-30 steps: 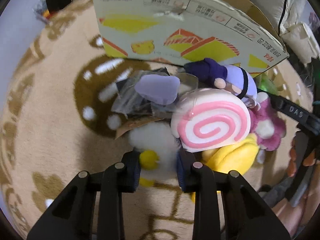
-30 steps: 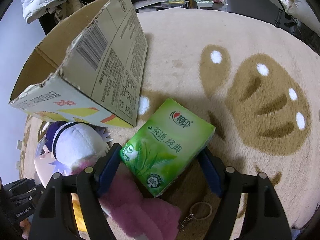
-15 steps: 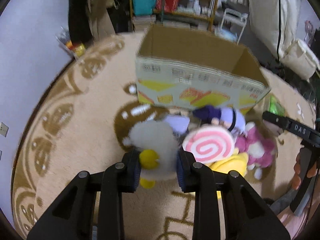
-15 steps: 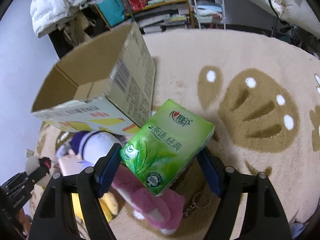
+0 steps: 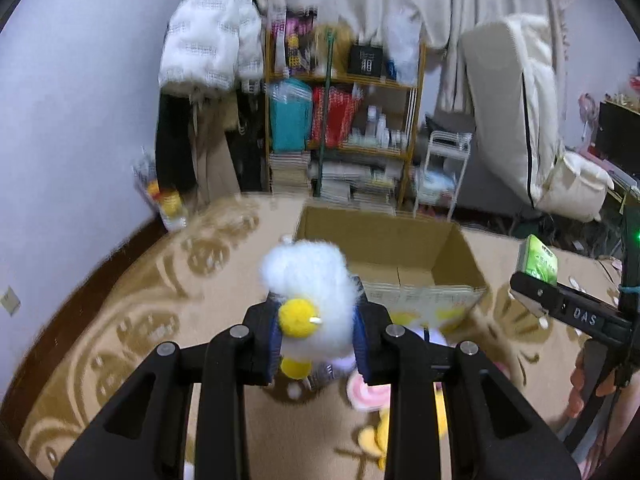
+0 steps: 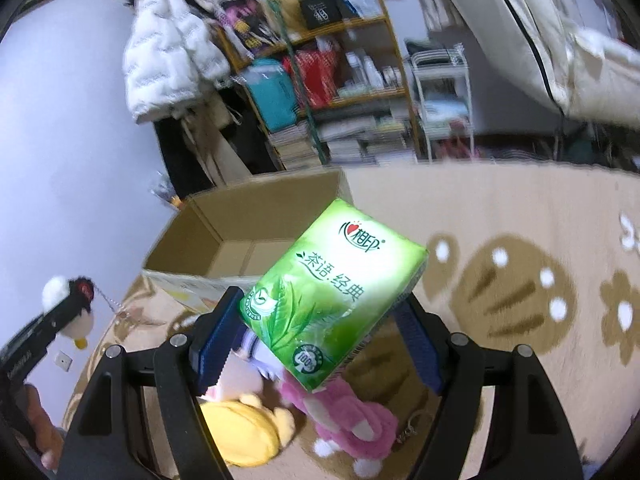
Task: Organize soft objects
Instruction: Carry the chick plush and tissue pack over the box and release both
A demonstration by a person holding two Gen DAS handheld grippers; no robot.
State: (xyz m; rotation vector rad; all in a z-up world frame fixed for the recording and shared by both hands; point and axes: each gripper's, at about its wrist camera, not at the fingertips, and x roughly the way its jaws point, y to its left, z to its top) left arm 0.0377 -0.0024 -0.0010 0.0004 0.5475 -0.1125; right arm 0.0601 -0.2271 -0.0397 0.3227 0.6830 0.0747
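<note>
Box [image 5: 384,256] of cardboard, open-topped, on the rug [image 5: 132,320], serves as landmark. Left gripper [image 5: 317,344] fingers clamp a white fluffy toy [image 5: 308,280] in the air, in front of the box. Right gripper [image 6: 316,340] fingers clamp a green tissue pack [image 6: 336,292], raised beside the box. Pink toy [image 6: 344,416] and yellow toy [image 6: 244,432] lie on the rug before the box.

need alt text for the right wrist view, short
The right gripper holds a green soft tissue pack above a beige patterned rug, with an open brown cardboard box behind it. Yellow and pink plush toys lie below.
</note>
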